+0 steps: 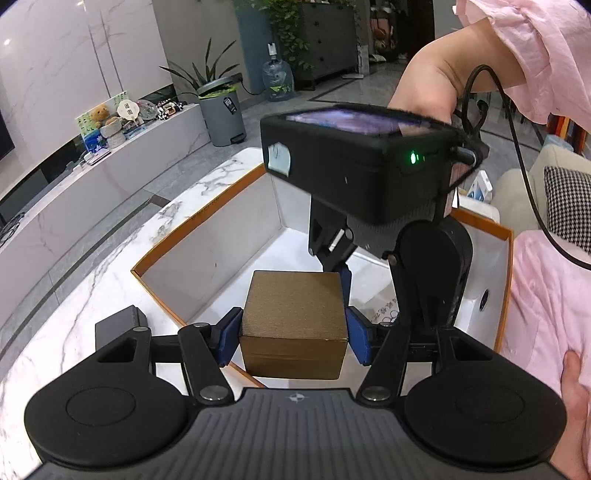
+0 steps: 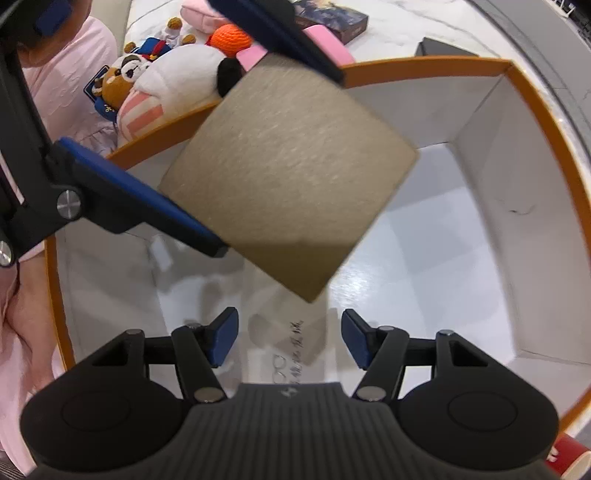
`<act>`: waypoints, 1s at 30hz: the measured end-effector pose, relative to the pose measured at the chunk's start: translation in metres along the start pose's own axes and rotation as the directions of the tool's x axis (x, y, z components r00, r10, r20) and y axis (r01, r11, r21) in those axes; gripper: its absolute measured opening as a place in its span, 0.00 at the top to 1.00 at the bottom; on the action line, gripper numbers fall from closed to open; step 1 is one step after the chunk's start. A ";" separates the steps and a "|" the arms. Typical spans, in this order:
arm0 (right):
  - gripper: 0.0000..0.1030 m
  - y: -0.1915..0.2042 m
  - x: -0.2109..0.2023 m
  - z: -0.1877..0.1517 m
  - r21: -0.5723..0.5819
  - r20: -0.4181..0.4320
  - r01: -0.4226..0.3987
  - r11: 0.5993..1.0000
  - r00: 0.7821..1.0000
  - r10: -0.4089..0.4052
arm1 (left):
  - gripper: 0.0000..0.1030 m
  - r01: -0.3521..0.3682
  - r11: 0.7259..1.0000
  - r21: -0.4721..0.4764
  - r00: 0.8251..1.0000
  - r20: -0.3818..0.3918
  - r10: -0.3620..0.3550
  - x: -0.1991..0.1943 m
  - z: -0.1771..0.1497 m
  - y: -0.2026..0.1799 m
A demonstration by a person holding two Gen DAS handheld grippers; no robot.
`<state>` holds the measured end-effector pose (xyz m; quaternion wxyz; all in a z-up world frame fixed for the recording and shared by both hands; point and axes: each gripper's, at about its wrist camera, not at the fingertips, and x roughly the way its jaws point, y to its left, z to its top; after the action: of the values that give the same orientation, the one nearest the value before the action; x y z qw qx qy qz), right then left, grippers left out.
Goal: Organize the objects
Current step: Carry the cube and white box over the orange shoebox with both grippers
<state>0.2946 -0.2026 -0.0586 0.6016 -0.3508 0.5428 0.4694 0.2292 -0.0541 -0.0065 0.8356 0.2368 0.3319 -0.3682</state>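
My left gripper [image 1: 293, 332] is shut on a brown cardboard box [image 1: 295, 317], its blue pads pressed on both sides, holding it over a large orange-rimmed box with a white inside [image 1: 207, 236]. In the right wrist view the brown box [image 2: 288, 177] hangs above the white floor of the big box [image 2: 424, 258], clamped between the left gripper's blue fingers [image 2: 162, 210]. My right gripper [image 2: 288, 339] is open and empty, pointing down into the big box just below the brown box. The right gripper's body [image 1: 354, 177] is seen above the box in the left view.
The big box stands on a white marble table [image 1: 92, 295]. A small black box [image 1: 118, 325] lies beside it. Plush toys [image 2: 162, 81], an orange ball [image 2: 232, 37] and a dark flat box [image 2: 332, 18] lie beyond the far rim. A person in pink stands alongside.
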 end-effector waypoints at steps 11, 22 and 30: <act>0.53 0.018 0.018 0.009 -0.128 -0.069 -0.097 0.987 0.994 0.089 | 0.34 0.012 1.000 0.001 1.000 -0.012 -0.012 0.005 -0.001 0.001; 0.57 0.026 0.023 0.007 -0.100 -0.194 -0.205 0.974 0.964 0.183 | 0.34 0.019 1.000 0.006 1.000 -0.016 -0.019 0.003 -0.002 0.002; 0.65 0.018 -0.004 0.009 -0.008 -0.036 -0.081 0.997 0.996 0.081 | 0.34 0.122 0.985 0.126 0.986 -0.125 -0.107 0.006 0.003 -0.005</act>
<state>0.2804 -0.1891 -0.0513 0.5706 -0.3396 0.5651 0.4895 0.2297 -0.0620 -0.0092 0.7743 0.2938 0.3685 -0.4223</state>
